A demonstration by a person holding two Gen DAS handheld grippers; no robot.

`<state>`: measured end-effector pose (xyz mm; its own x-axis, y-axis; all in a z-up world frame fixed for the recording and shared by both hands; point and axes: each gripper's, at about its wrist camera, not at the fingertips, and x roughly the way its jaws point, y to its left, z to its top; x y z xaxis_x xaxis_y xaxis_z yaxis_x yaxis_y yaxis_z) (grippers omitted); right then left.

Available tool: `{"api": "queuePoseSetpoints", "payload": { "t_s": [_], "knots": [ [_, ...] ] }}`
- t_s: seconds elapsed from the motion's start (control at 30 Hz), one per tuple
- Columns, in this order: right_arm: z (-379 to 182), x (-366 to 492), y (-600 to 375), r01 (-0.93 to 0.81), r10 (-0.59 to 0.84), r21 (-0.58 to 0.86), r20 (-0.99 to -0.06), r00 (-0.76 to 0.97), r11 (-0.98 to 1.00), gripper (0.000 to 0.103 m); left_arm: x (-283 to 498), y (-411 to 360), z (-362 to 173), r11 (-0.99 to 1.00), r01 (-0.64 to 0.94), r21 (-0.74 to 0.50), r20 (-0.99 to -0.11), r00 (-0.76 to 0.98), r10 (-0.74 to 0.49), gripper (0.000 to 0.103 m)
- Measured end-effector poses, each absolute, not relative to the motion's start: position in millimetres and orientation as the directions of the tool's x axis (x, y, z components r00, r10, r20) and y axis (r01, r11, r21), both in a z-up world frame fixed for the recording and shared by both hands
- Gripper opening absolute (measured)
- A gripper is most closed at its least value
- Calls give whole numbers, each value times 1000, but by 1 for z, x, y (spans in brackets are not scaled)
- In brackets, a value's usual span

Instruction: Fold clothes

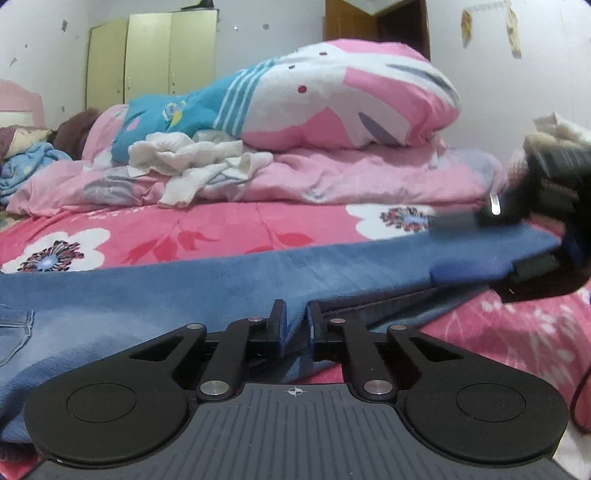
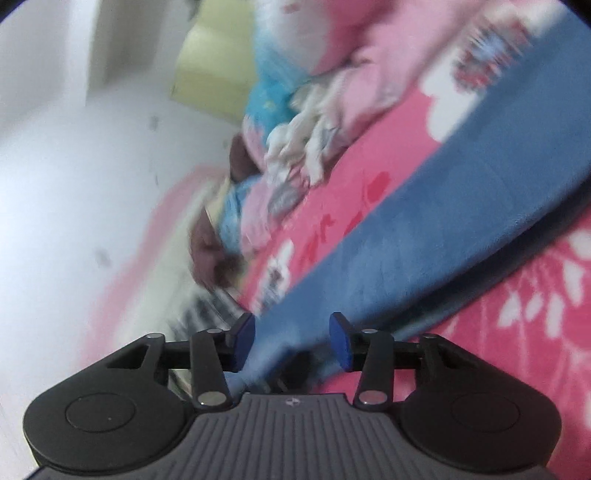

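Item one, my left gripper (image 1: 295,325): jaws drawn narrow, pinching a fold of the jeans (image 1: 184,284) between the pads. Item two, my right gripper (image 2: 291,341): jaws standing wide, the denim (image 2: 424,240) running up between them without either pad pressing it, so far as its blurred view allows. Item three, the jeans: spread flat across the pink flowered bedsheet (image 1: 221,229), reaching from my left jaws out to the right, where the left view alone shows my right gripper (image 1: 480,247) from the side, one blue pad lying on the cloth. Item four, seen sharply only in the left view: a white garment (image 1: 192,166) crumpled on a pale pink quilt (image 1: 332,173), a pink, white and blue pillow (image 1: 314,96) on top, a cream wardrobe (image 1: 151,55) and a brown door (image 1: 369,22) behind. The right view, tilted and smeared, repeats these as colour patches and adds a white wall (image 2: 74,166).
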<state>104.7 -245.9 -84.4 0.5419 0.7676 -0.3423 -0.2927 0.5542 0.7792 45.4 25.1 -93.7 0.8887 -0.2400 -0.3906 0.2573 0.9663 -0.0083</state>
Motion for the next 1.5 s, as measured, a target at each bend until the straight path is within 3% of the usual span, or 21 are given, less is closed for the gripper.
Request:
{"api": "queuePoseSetpoints", "payload": {
  "t_s": [0.07, 0.13, 0.37, 0.53, 0.77, 0.9, 1.07, 1.17, 1.27, 1.5],
  "knots": [
    [-74, 98, -226, -352, 680, 613, -457, 573, 708, 21, 45, 27, -93, 967, 252, -26, -373, 895, -243, 8],
    [-73, 103, -209, -372, 625, 511, -526, 577, 775, 12, 44, 28, -91, 968, 250, -38, -353, 902, -247, 7],
    [-85, 127, -167, -355, 516, 375, -651, 557, 856, 10, 41, 29, -89, 965, 257, -44, -324, 910, -257, 6],
    [-87, 103, -165, -446, 508, 299, -713, 483, 844, 10, 38, 30, -90, 964, 261, -46, -317, 911, -262, 6],
    [-56, 98, -161, -462, 518, 274, -642, 565, 843, 9, 37, 30, -91, 964, 261, -45, -313, 913, -262, 6],
    [-88, 110, -149, -435, 478, 257, -695, 537, 863, 9, 36, 30, -91, 964, 261, -43, -312, 913, -261, 6],
    [-76, 86, -170, -422, 490, 278, -664, 565, 863, 10, 36, 30, -91, 964, 262, -43, -314, 913, -262, 6],
    [-66, 92, -176, -397, 456, 241, -619, 639, 885, 10, 35, 30, -91, 964, 260, -46, -313, 913, -261, 6],
    [-77, 106, -183, -335, 371, 183, -638, 675, 924, 10, 33, 30, -91, 964, 260, -47, -311, 914, -262, 6],
    [-89, 104, -274, -106, 215, 211, -607, 765, 972, 7, 34, 34, -91, 964, 257, -69, -312, 912, -266, 6]
  ]
}}
